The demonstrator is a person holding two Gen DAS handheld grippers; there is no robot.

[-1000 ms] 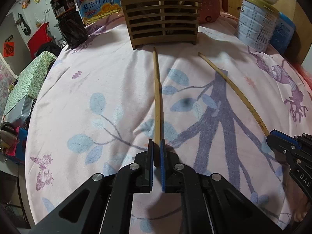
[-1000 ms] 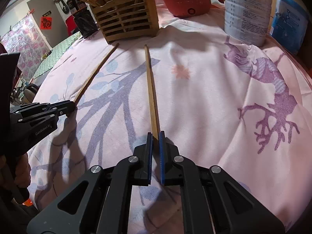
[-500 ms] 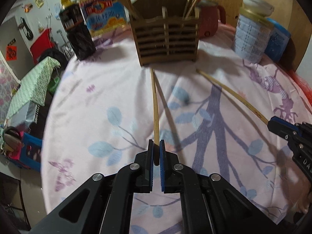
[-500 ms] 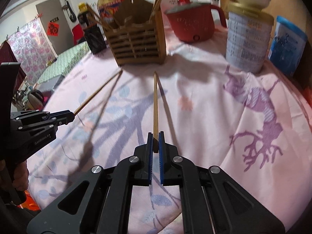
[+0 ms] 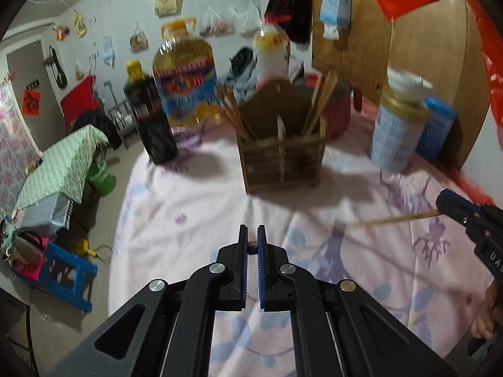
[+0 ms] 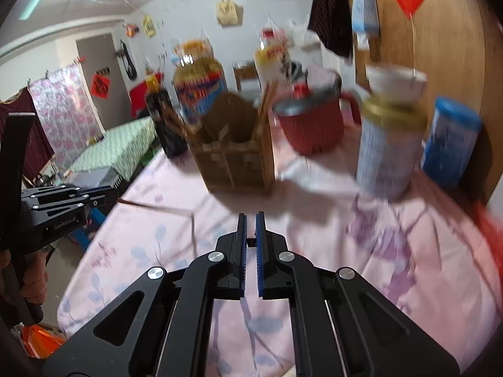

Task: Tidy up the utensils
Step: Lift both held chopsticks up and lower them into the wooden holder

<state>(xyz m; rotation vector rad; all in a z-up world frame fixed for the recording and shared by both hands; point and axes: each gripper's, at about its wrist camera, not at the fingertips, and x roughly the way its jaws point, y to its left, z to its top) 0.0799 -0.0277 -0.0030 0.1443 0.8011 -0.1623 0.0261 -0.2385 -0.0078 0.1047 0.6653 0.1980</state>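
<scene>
My left gripper (image 5: 251,232) is shut on a bamboo chopstick (image 5: 251,245), which I see end-on between the blue pads. In the right wrist view that chopstick (image 6: 154,207) sticks out level above the pink cloth from the left gripper (image 6: 114,196). My right gripper (image 6: 250,223) is shut on a second chopstick (image 6: 250,242), also seen end-on. From the left wrist it shows as a long stick (image 5: 396,219) held by the right gripper (image 5: 444,207). The slatted wooden utensil holder (image 5: 279,157) stands ahead with several chopsticks in it.
Behind the holder (image 6: 232,160) stand a dark sauce bottle (image 5: 151,116), a big oil jug (image 5: 185,84) and a red pot (image 6: 311,125). To the right are a tin with a bowl on top (image 6: 389,144) and a blue can (image 6: 449,144). The table drops off at the left.
Both grippers have risen and tipped up, lifting their chopsticks off the cloth. The sticks, seen lengthwise before, now show end-on, and the room's walls have come into view.
</scene>
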